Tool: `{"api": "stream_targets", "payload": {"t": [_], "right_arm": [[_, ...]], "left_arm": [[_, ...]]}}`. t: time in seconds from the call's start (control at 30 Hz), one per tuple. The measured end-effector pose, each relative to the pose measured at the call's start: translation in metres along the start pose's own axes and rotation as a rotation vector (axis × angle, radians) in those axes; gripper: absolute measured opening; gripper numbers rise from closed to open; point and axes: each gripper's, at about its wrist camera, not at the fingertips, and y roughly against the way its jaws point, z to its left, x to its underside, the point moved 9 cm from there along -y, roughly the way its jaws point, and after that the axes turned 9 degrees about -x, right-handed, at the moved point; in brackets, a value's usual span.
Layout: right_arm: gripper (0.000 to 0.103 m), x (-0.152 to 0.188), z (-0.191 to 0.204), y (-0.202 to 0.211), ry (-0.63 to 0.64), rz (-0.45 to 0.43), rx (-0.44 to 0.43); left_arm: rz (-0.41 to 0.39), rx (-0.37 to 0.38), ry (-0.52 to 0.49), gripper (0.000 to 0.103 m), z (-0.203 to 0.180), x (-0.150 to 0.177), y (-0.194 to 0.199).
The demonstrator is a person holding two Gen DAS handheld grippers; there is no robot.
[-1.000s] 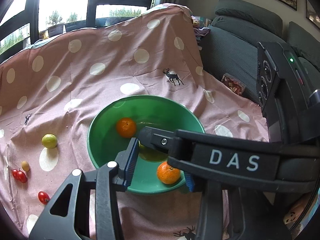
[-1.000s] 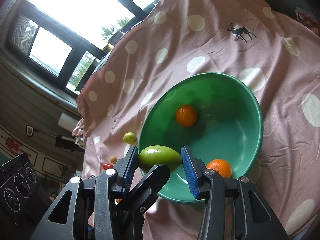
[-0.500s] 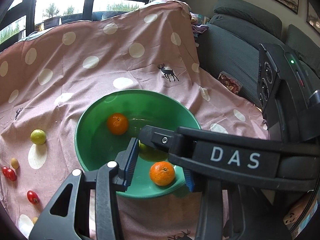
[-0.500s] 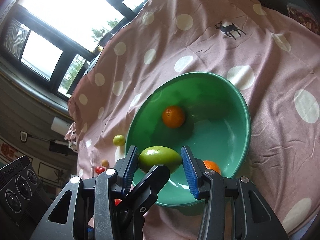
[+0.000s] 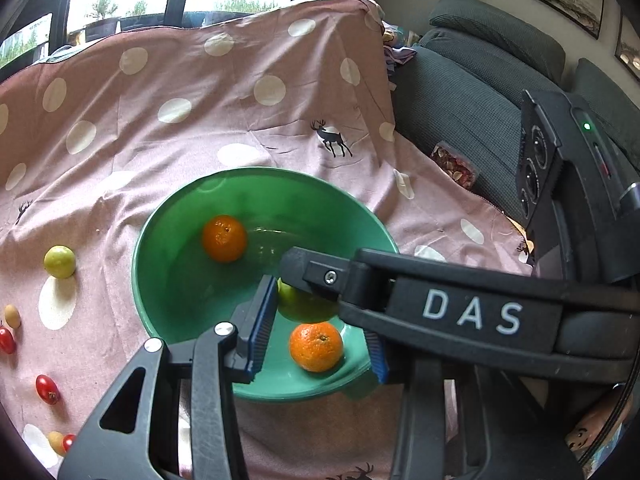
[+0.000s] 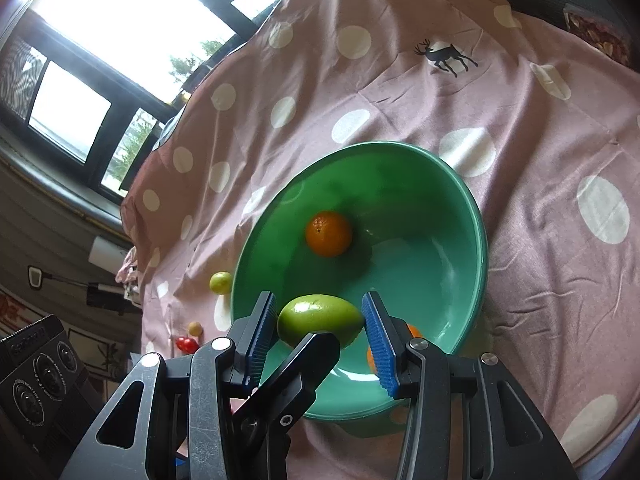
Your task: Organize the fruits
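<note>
A green mango (image 6: 320,320) hangs over the near side of a green bowl (image 6: 440,260), and my right gripper (image 6: 319,312) is shut on its two ends. My left gripper (image 5: 320,312) crosses it. The left blue pad touches the mango (image 5: 300,304); the other pad is hidden behind the right gripper's finger (image 5: 360,280). One left finger (image 6: 296,368) lies against the mango's near side. In the bowl (image 5: 172,292) lie two oranges, one at the back (image 5: 224,238) and one at the front (image 5: 316,346).
The bowl stands on a pink dotted cloth (image 5: 240,80). Left of it lie a small green fruit (image 5: 60,262), cherry tomatoes (image 5: 47,389) and small yellow fruits (image 5: 12,316). A grey sofa (image 5: 460,100) with a snack packet (image 5: 456,164) stands at the right.
Both grippers have turned a little together, so the bowl sits slightly further left in both views. The mango stays between the pads, and the oranges have not moved.
</note>
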Motion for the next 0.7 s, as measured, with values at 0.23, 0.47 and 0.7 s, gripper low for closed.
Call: {"api": "stream_targets", "payload": {"t": [0.23, 0.47, 0.7], "right_arm": [[0.048, -0.0006, -0.0018, -0.0009, 0.001, 0.001, 0.019], [0.048, -0.0004, -0.0042, -0.0026, 0.001, 0.003, 0.041], [0.048, -0.0003, -0.0061, -0.0036, 0.000, 0.005, 0.054]], "left_arm": [[0.011, 0.016, 0.014, 0.040, 0.0011, 0.0014, -0.0039], [0.024, 0.036, 0.034, 0.040, 0.0009, 0.0042, -0.0073], [0.033, 0.046, 0.042, 0.040, 0.0012, 0.0053, -0.0083]]}}
